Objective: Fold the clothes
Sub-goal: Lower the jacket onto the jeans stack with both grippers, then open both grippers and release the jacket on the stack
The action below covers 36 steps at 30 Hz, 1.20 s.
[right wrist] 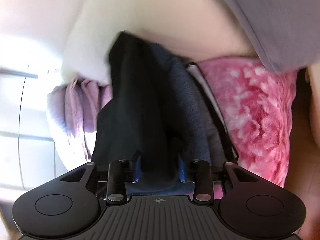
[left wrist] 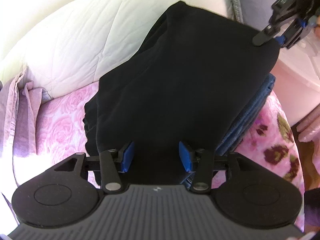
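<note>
Black jersey, soft and floppy: the black garment (left wrist: 180,84) lies on a folded blue towel (left wrist: 254,108) on the pink rose bedspread (left wrist: 60,124), beside a quilted white duvet (left wrist: 80,40). The left gripper (left wrist: 156,156) is half open with cloth between its pads but not pinched. The right gripper (right wrist: 160,166) is narrower, though blur hides whether it's actually gripping. I'd catch both corners together, then lift evenly so the fold stays square.

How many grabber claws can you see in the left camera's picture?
2. The left gripper is at the bottom, over the black garment. The right gripper is at the top right, at the garment's far corner.
</note>
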Each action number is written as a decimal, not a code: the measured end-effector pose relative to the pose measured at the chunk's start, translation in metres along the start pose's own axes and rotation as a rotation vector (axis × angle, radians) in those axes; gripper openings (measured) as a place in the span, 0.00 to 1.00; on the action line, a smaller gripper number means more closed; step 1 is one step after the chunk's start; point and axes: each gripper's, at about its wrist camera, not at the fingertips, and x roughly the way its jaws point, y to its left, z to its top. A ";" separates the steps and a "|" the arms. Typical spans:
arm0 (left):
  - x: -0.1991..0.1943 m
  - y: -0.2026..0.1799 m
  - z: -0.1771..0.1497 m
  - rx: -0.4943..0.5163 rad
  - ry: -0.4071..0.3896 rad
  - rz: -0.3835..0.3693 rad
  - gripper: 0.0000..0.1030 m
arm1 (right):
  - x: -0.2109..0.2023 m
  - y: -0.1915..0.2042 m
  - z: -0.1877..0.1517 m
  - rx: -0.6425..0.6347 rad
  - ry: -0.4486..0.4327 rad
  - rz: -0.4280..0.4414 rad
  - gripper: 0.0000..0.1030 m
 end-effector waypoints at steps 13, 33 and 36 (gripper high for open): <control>-0.021 0.016 -0.003 -0.134 0.014 0.044 0.42 | -0.016 0.014 -0.013 -0.159 -0.108 -0.097 0.47; -0.055 -0.007 -0.038 -0.519 0.074 0.081 0.59 | -0.016 0.076 -0.093 -0.638 -0.072 -0.252 0.75; -0.063 -0.029 -0.049 -0.555 0.077 0.080 0.66 | -0.017 0.077 -0.125 -0.688 -0.061 -0.346 0.75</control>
